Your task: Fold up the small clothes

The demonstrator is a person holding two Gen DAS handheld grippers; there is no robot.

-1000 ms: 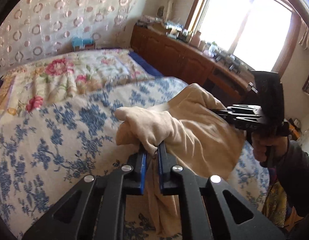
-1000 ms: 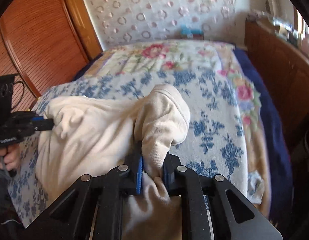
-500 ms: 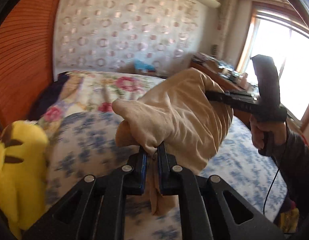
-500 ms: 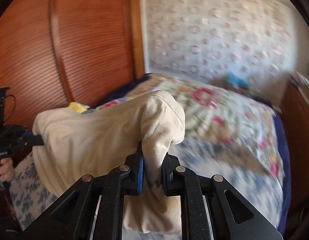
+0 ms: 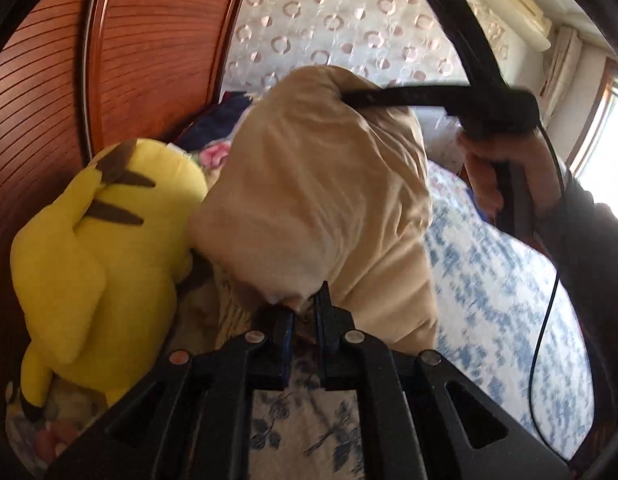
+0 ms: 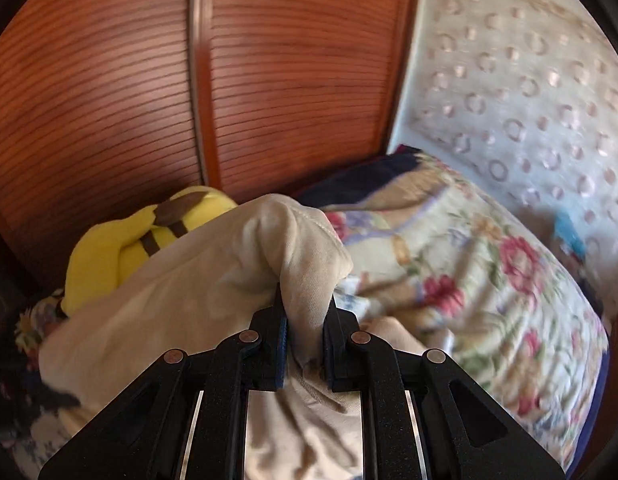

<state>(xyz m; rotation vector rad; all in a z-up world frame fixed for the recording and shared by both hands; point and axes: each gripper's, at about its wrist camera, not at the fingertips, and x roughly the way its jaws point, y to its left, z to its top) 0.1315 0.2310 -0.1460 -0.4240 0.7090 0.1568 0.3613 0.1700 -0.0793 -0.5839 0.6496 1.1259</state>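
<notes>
A cream cotton garment (image 5: pixel 325 200) hangs bunched and rumpled. One pinched fold sits between the left jaws, another (image 6: pixel 305 280) between the right jaws.

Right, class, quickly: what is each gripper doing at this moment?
Left gripper: shut on the beige garment.
Right gripper: shut on the same garment.

Both wrist cameras look close along their fingers, sharing the beige garment (image 5: pixel 325 200), yellow plush toy (image 6: pixel 121 256) and wooden wardrobe (image 6: pixel 149 80).
</notes>
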